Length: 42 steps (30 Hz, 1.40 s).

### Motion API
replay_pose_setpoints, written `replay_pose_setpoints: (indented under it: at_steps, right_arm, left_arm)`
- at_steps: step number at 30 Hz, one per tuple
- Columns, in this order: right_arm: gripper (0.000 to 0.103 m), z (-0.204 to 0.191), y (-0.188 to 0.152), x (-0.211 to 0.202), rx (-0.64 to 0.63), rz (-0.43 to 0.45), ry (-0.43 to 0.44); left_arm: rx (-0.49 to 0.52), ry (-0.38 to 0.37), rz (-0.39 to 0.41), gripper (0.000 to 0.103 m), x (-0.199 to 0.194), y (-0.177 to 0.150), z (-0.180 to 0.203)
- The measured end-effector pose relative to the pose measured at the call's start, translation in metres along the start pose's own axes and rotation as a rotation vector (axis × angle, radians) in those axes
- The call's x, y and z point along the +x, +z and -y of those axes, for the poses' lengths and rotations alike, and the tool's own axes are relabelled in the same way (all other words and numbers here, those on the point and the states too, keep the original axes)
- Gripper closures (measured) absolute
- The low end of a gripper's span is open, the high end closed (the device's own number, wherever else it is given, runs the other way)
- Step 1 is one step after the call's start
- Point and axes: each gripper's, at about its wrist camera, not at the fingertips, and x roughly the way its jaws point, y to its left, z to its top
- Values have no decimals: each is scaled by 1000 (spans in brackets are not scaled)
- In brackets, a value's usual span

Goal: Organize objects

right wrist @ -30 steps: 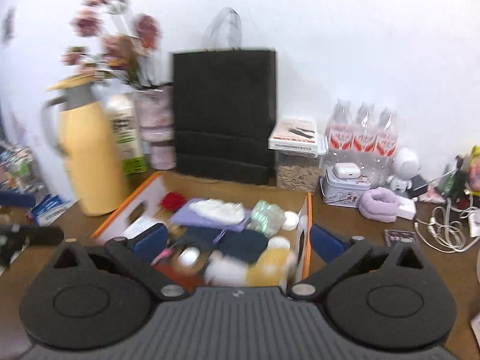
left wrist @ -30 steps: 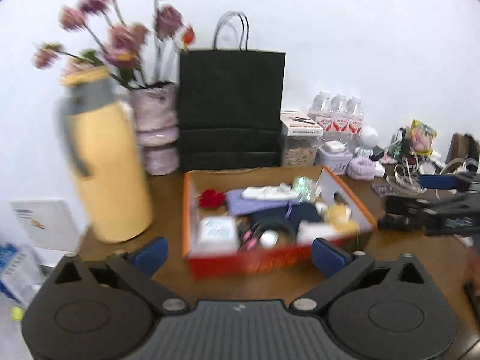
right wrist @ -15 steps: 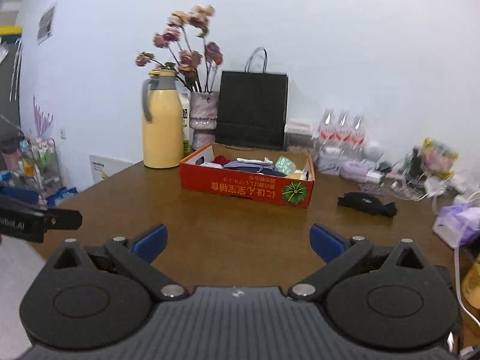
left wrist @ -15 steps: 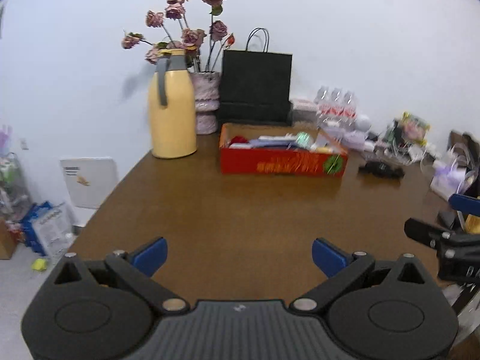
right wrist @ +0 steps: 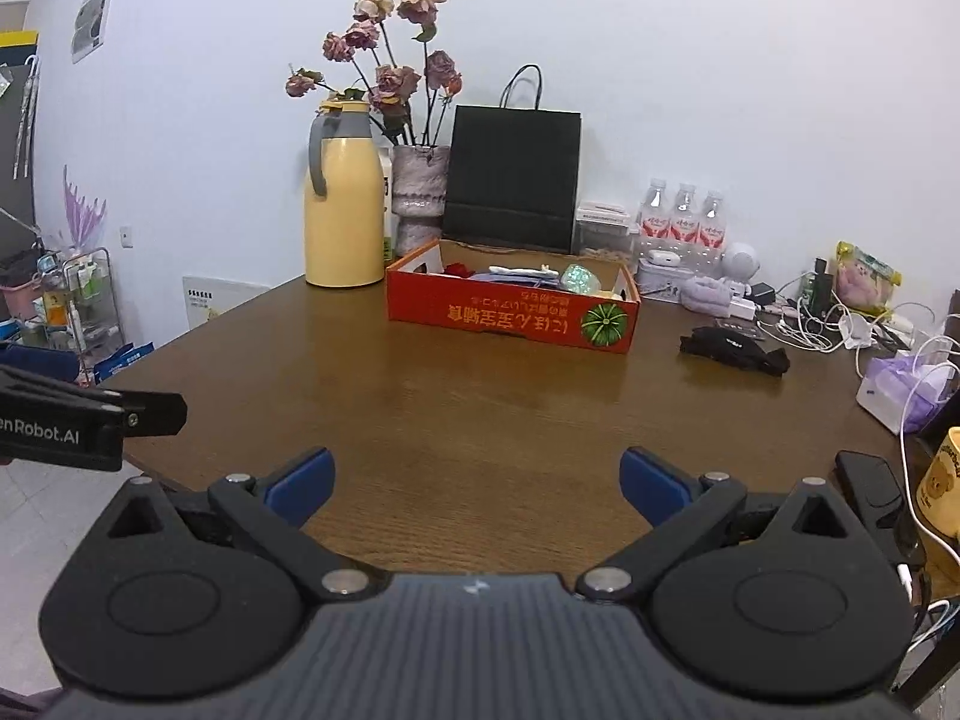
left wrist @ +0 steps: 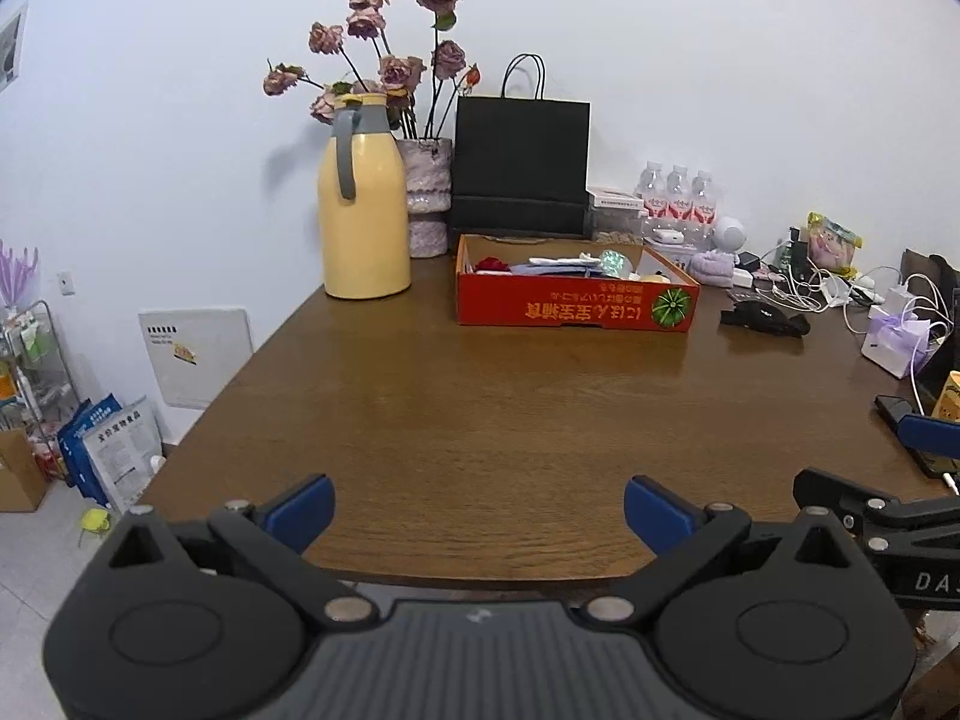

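Change since earlier frames: both hand-held grippers have drawn back from the red box [left wrist: 576,306] to the near edge of the surface [left wrist: 510,420]; the box now lies well ahead of them.
Surface: brown wood-grain top, bare across its near and middle area, set against a white wall.
Room: white floor tiles on the left, with a wire rack [right wrist: 90,294] and a white panel [left wrist: 195,357] leaning against the wall.
Task item: open red box at the far centre of the surface, holding mixed small articles.
Behind the box: yellow thermos jug [left wrist: 363,204], vase of dried roses [left wrist: 429,198], black paper bag [left wrist: 521,165], three water bottles [left wrist: 678,195].
Right side: black cloth item [right wrist: 735,349] lying apart from the box; white cables [right wrist: 810,324], purple-ribboned package [right wrist: 900,390], yellow mug [right wrist: 942,483].
Obstructions: none visible between the grippers and the box.
Left hand-held gripper [left wrist: 479,510]: fingers spread wide, nothing between them, over the near edge.
Right hand-held gripper [right wrist: 477,483]: fingers spread wide, empty, level with the left one.
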Motion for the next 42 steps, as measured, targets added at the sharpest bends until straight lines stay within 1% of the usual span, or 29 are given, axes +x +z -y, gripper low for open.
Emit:
replay_pose_setpoints:
  at_steps: [9, 14, 42]
  right_arm:
    - [0, 4, -2, 6, 37, -18, 19]
    - [0, 2, -3, 5, 25, -16, 13]
    - [0, 2, -10, 9, 25, -36, 22]
  left_arm:
    - [-6, -8, -18, 0, 5, -1, 2]
    - [-7, -12, -33, 0, 7, -2, 2]
    - [11, -15, -41, 0, 7, -7, 4]
